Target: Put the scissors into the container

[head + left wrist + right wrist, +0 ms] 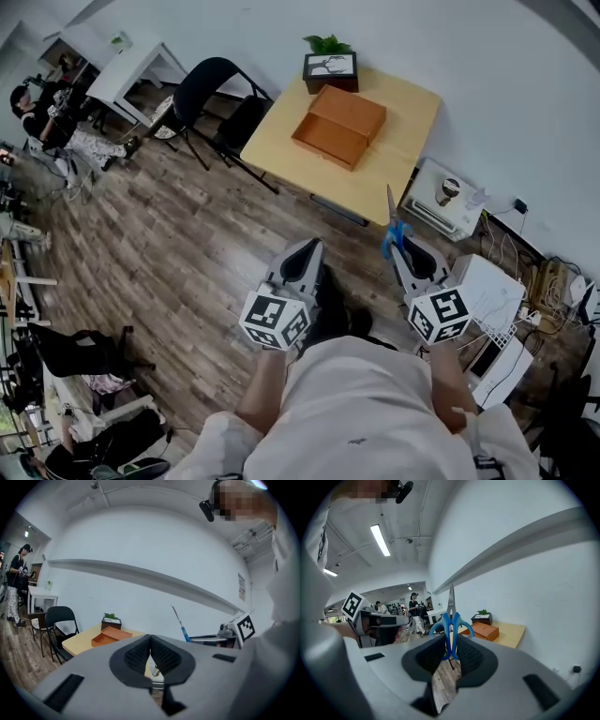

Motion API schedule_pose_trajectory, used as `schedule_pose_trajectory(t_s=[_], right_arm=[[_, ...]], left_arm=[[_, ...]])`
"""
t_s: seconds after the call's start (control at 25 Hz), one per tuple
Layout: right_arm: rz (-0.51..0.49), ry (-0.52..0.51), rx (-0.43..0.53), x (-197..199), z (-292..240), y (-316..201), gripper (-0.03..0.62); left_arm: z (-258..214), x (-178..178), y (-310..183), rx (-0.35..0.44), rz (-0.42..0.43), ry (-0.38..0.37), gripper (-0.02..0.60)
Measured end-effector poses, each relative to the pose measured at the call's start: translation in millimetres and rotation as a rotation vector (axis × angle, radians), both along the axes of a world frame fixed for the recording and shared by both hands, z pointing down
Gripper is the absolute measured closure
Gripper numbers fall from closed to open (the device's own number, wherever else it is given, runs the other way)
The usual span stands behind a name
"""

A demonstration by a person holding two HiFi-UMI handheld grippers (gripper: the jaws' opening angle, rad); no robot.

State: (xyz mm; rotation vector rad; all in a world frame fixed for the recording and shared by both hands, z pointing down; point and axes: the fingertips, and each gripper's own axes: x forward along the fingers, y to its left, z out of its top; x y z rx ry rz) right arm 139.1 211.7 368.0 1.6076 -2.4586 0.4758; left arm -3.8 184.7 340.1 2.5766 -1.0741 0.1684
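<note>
Overhead, a person stands on a wood floor point(169, 253) with the right gripper point(401, 251) pinching blue-handled scissors point(394, 225) by the handles, blades pointing toward 12 o'clock. The left gripper point(305, 253), at its 9 o'clock, has its jaws pressed together on nothing. Farther off at 12 o'clock, the orange container point(339, 125) sits on a wooden table point(408, 131), well apart from the scissors, with a potted plant point(329, 64) just beyond it.
</note>
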Motion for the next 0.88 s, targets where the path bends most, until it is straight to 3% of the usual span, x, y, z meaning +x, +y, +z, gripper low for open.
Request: schedule_pose_trajectory(t_s=[0.52, 0.72, 0.88], right_arm=[[0.001, 0.017, -0.009, -36, -12, -115, 0.519], [-0.001, 0.044, -0.007, -58, -12, -151, 0.519], [-0.005, 0.054, -0.024, -78, -6, -171, 0.519]], left_arm=[[-5, -37, -110, -0.016, 0.018, 0.04, 0.575], [-5, -54, -139, 0.035, 0.04, -0.031, 0.575], [-2, -66, -157, 0.03, 0.061, -0.014, 0.575]])
